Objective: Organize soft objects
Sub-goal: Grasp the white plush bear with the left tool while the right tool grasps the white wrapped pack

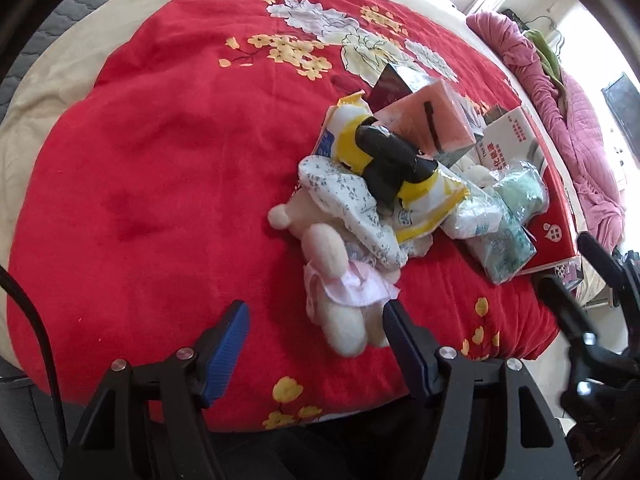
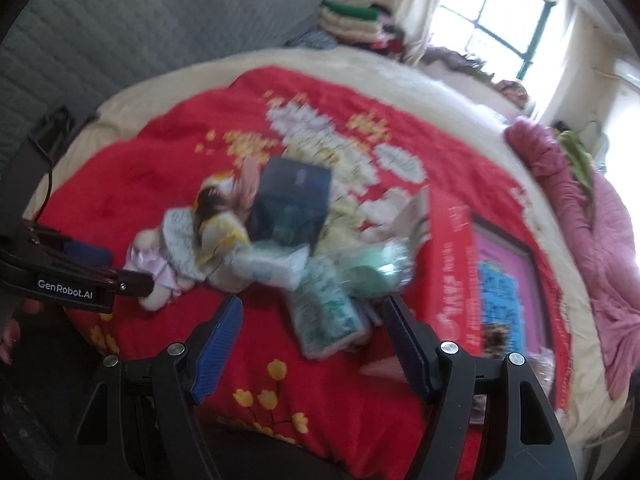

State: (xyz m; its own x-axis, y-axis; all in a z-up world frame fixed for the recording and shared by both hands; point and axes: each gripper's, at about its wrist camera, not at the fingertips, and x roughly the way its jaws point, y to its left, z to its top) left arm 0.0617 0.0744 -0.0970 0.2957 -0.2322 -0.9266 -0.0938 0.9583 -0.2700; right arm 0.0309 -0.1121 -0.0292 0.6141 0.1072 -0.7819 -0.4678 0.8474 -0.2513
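A heap of soft things lies on the red flowered blanket. Nearest in the left wrist view is a cream plush toy in a pink skirt, under a white floral cloth. Behind them lie a yellow-and-white packet with a black object on top, a pink tissue pack and green-white tissue packs. My left gripper hangs open over the plush toy's legs, pads not pressing. My right gripper is open above a green-white tissue pack; this view is blurred.
A big red box lies at the right of the heap, with a dark blue box and a white carton behind. A pink quilt is bunched along the bed's right side. A grey padded headboard stands at the far left.
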